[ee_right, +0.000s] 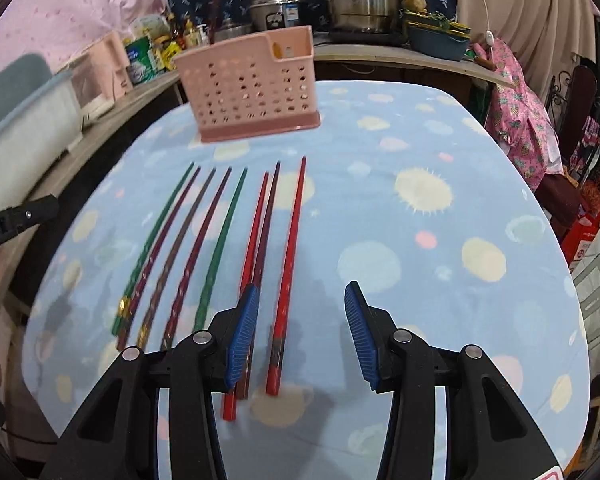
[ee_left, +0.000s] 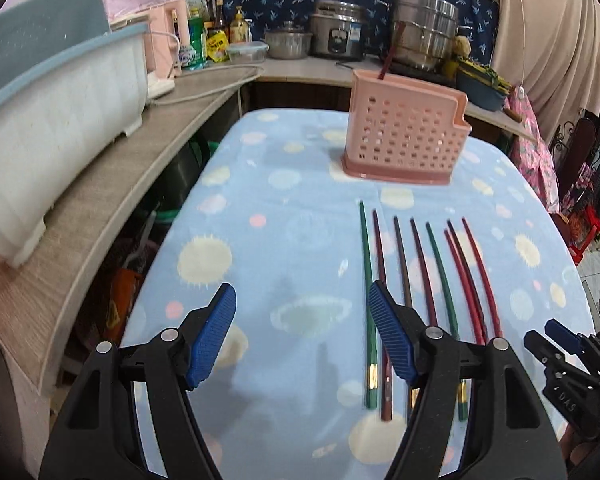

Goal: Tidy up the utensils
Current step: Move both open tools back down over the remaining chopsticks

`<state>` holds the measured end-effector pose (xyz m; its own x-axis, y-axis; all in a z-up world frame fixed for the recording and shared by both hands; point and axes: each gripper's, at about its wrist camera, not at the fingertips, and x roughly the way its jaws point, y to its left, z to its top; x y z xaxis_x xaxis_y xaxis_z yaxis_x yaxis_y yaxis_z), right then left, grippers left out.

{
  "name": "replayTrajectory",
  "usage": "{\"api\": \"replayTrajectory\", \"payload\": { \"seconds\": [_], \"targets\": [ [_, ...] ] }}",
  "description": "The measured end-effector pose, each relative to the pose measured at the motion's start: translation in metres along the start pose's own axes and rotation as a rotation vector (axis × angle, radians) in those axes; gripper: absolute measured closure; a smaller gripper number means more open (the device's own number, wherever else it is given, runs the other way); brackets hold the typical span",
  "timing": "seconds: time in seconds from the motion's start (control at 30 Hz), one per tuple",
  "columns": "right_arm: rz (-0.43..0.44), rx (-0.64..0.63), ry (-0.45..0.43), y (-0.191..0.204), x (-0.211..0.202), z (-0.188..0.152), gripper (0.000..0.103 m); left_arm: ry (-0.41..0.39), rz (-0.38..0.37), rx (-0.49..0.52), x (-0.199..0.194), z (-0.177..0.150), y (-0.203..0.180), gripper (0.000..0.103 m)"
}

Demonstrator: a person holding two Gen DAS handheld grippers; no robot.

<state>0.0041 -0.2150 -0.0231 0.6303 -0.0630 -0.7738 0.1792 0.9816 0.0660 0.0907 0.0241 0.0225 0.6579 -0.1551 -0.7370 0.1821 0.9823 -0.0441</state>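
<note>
The right hand-held gripper (ee_right: pixel 298 332) hangs wide open and empty, straddling the outermost red chopstick (ee_right: pixel 288 276). The left hand-held gripper (ee_left: pixel 302 332) is likewise spread, grasping nothing. To pick cleanly, lower the right one until both pads flank that stick near its thick end, then close. The pink utensil holder (ee_right: pixel 252 84) stands beyond the row on the bench (ee_right: pixel 420 240), one chopstick already inside.

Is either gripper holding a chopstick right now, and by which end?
Neither. The left gripper and the right gripper are both open and empty above the chopsticks lying on the cloth.
</note>
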Motion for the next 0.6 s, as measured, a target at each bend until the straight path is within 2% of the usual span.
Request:
{"api": "replayTrajectory", "payload": {
  "seconds": [0.17, 0.47, 0.6],
  "targets": [
    [0.006, -0.009, 0.02, 0.006, 0.006, -0.015, 0.07, 0.014, 0.018, 0.028, 0.002, -0.022, -0.007, 0.038],
    [0.035, 0.021, 0.068, 0.002, 0.017, -0.025, 0.085, 0.036, 0.017, 0.042, 0.006, -0.032, -0.016, 0.038],
    [0.045, 0.02, 0.074, 0.002, 0.018, -0.028, 0.087, 0.047, 0.015, 0.046, 0.01, -0.036, -0.018, 0.038]
  ]
}}
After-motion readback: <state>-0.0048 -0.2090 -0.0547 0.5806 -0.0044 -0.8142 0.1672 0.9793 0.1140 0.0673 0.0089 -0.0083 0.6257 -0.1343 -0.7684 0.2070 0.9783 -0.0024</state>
